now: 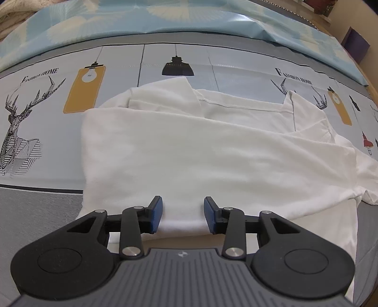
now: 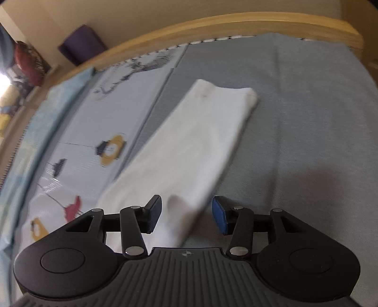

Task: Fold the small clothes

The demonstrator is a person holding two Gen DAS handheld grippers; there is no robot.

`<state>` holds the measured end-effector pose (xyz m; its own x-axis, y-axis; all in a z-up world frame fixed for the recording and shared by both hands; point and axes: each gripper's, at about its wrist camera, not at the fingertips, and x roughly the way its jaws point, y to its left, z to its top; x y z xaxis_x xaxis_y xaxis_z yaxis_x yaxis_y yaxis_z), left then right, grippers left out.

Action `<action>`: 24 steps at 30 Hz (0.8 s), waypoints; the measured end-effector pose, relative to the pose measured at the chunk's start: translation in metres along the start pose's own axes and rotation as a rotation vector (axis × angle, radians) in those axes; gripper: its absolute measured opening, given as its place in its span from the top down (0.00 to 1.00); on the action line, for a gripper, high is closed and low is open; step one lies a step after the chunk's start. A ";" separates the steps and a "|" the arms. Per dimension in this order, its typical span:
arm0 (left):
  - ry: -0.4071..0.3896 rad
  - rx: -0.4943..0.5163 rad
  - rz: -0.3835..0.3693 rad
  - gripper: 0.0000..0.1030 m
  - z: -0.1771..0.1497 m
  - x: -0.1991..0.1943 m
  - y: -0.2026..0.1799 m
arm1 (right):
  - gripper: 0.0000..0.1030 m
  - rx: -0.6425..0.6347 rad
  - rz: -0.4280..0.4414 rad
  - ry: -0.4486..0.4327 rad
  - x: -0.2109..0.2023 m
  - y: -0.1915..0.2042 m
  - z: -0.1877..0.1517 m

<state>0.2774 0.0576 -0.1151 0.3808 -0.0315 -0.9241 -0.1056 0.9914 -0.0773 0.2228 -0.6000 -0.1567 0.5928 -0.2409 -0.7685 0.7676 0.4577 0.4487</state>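
Surface: printed bedsheet [image 1: 35, 113] with deer and lamp motifs, wooden bed frame [image 2: 212, 26] at 12 o'clock.
Garment: white T-shirt [image 1: 212, 151], partly folded, lying flat at centre.
Left tongs [image 1: 183, 213]: spread, fabric edge between pads, not pinched.
Right tongs [image 2: 186, 216]: spread over blurred white cloth.

Ahead of my left tool lies a bedsheet [image 1: 179, 59] printed with deer and lamps, a blue patterned quilt [image 1: 165, 21] beyond. Past my right tool, a wooden bed rail [image 2: 212, 23], beige wall [image 2: 141, 14] behind.
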 end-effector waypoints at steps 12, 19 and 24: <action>-0.002 0.007 -0.016 0.58 -0.001 -0.003 0.001 | 0.95 0.021 -0.019 -0.081 -0.008 0.011 -0.001; -0.022 -0.041 0.007 0.58 0.001 -0.011 0.020 | 0.95 -0.379 0.101 -0.293 -0.079 0.122 -0.048; -0.033 -0.081 0.023 0.58 0.002 -0.015 0.033 | 0.95 -0.802 0.549 -0.239 -0.153 0.214 -0.164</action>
<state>0.2699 0.0915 -0.1035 0.4073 -0.0037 -0.9133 -0.1877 0.9783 -0.0877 0.2568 -0.3244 -0.0181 0.9170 0.0513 -0.3956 0.0339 0.9781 0.2053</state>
